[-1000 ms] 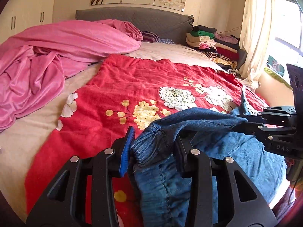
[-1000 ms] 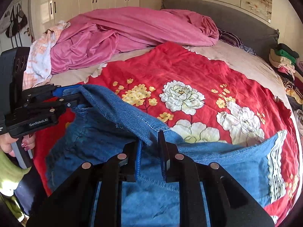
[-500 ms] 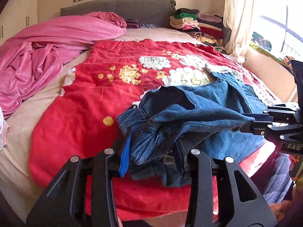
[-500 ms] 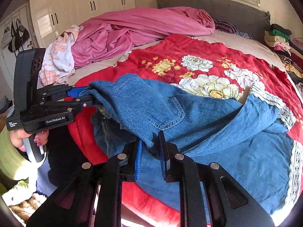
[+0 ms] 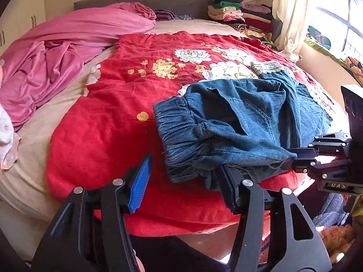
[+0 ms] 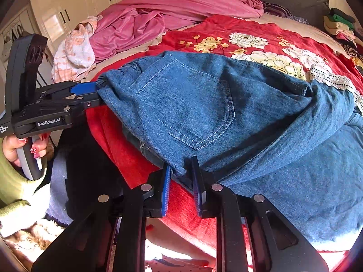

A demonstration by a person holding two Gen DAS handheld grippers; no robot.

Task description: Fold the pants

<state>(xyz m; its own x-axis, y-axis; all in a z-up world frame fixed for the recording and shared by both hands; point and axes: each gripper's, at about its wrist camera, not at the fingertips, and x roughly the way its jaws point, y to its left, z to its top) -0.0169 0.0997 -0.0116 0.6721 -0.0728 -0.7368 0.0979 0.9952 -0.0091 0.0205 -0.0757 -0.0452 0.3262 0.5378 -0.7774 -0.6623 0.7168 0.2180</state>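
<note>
Left wrist view: the left hand-held gripper (image 5: pixel 183 176) has just been opening; its jaws now stand spread. The blue ribbed pad (image 5: pixel 140 181) on one finger is clear of the cloth, while the other finger lies against the underside of the blue denim pants (image 5: pixel 238 122). The gathered elastic waistband (image 5: pixel 179 131) rests on the red floral blanket (image 5: pixel 118 117), just beyond the spread jaws. The pants lie folded over on the near edge of that blanket. To the right of the pants, the right hand-held gripper (image 5: pixel 292 158) is pinching a fold of denim, jaws pressed together. A pink velvet cover (image 5: pixel 56 61) lies bunched at the far left of the blanket; a stack of folded clothes (image 5: pixel 238 13) sits beyond the blanket's far right corner.

Right wrist view: the right hand-held gripper (image 6: pixel 181 176) is closed on a denim edge just below the back pocket (image 6: pixel 188 106) of the pants. The left hand-held gripper (image 6: pixel 97 95) sits at the waistband end, left of the pocket, gripped by a hand (image 6: pixel 20 149). A white lace hem (image 6: pixel 329 79) lies on the blanket right of the pocket.
</note>
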